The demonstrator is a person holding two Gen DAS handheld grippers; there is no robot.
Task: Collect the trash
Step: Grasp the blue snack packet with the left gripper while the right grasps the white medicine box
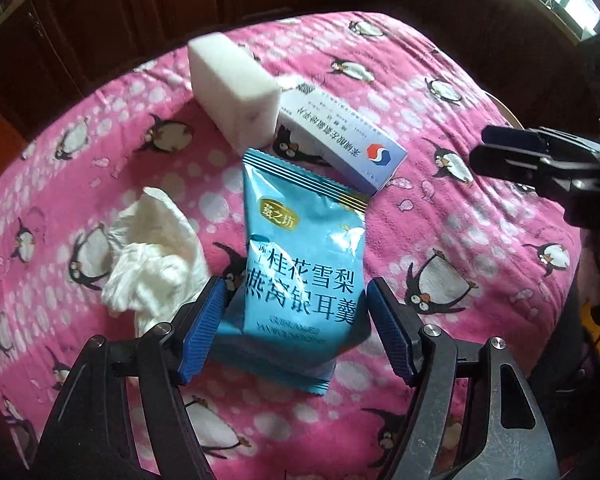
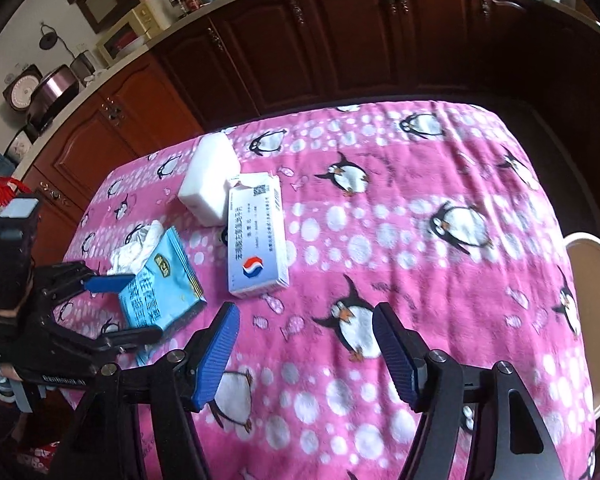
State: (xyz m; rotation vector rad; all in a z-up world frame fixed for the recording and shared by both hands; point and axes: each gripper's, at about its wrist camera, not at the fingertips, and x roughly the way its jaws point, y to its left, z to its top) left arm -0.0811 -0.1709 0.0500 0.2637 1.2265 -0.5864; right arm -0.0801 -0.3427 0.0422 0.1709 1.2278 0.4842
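Observation:
A blue snack packet (image 1: pixel 304 264) lies on the pink penguin tablecloth (image 1: pixel 440 216), its near end between the open jaws of my left gripper (image 1: pixel 296 300). Both pads stand close beside the packet's sides without squeezing it. A crumpled white tissue (image 1: pixel 156 256) lies to its left. A white medicine box (image 1: pixel 340 140) and a white sponge block (image 1: pixel 232 88) lie behind it. In the right wrist view the packet (image 2: pixel 160 284), tissue (image 2: pixel 136 248), box (image 2: pixel 256 236) and sponge (image 2: pixel 210 178) sit left of centre. My right gripper (image 2: pixel 306 332) is open and empty above bare cloth.
Dark wooden cabinets (image 2: pixel 340 40) run behind the table under a counter with bottles and appliances. A beige round rim (image 2: pixel 592 320) shows past the table's right edge. My right gripper's fingers (image 1: pixel 512 156) enter the left wrist view at right.

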